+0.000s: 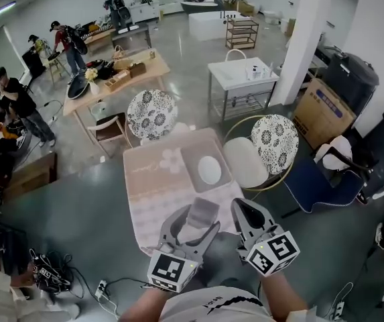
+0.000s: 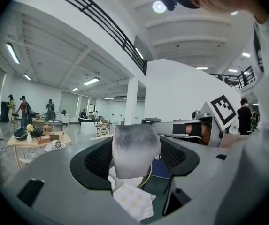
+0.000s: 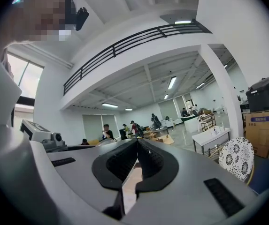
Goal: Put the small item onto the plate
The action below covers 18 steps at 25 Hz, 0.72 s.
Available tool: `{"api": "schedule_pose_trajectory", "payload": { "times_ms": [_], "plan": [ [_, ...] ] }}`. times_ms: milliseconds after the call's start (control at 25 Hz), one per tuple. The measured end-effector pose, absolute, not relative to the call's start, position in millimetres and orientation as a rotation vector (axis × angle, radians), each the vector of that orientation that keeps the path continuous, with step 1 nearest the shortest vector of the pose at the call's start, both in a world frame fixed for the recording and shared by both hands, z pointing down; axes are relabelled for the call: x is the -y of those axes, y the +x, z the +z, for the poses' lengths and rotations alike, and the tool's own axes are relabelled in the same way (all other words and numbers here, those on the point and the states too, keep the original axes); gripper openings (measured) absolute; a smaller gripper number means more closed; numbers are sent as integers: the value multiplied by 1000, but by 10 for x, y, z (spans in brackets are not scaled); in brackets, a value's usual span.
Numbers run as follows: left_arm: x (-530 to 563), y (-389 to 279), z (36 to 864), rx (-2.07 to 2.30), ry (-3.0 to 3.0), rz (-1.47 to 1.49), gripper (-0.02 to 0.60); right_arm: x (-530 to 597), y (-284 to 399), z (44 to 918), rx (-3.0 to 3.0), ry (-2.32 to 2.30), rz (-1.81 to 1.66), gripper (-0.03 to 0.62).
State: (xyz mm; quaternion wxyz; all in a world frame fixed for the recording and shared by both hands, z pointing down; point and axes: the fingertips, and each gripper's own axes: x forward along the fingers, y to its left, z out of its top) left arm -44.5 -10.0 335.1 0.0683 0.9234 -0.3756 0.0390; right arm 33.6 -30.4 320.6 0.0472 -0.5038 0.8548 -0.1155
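The small item (image 1: pixel 203 212) is being pinched between the jaws of the left hand-held gripper (image 1: pixel 197 223), over the near end of the desk (image 1: pixel 153 196). The right hand-held gripper (image 1: pixel 244 208) is being held just beside it, jaws pressed together on nothing. The plate (image 1: pixel 210 170) is lying ahead of both, in a tray (image 1: pixel 193 154).

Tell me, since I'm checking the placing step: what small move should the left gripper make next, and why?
Probably carry the left gripper forward, toward the plate. Its jaws are shut on the small grey item, held over the near end of the table, while the white plate lies farther ahead in the tray with nothing on it. The right gripper is shut and empty.
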Motion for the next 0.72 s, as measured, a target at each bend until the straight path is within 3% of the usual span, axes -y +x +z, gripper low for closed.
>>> {"api": "schedule_pose_trajectory", "payload": {
  "times_ms": [720],
  "plan": [
    [1374, -310, 4181, 1036, 2742, 247, 305, 1447, 374, 3696, -2549, -1625, -424, 15]
  ]
}}
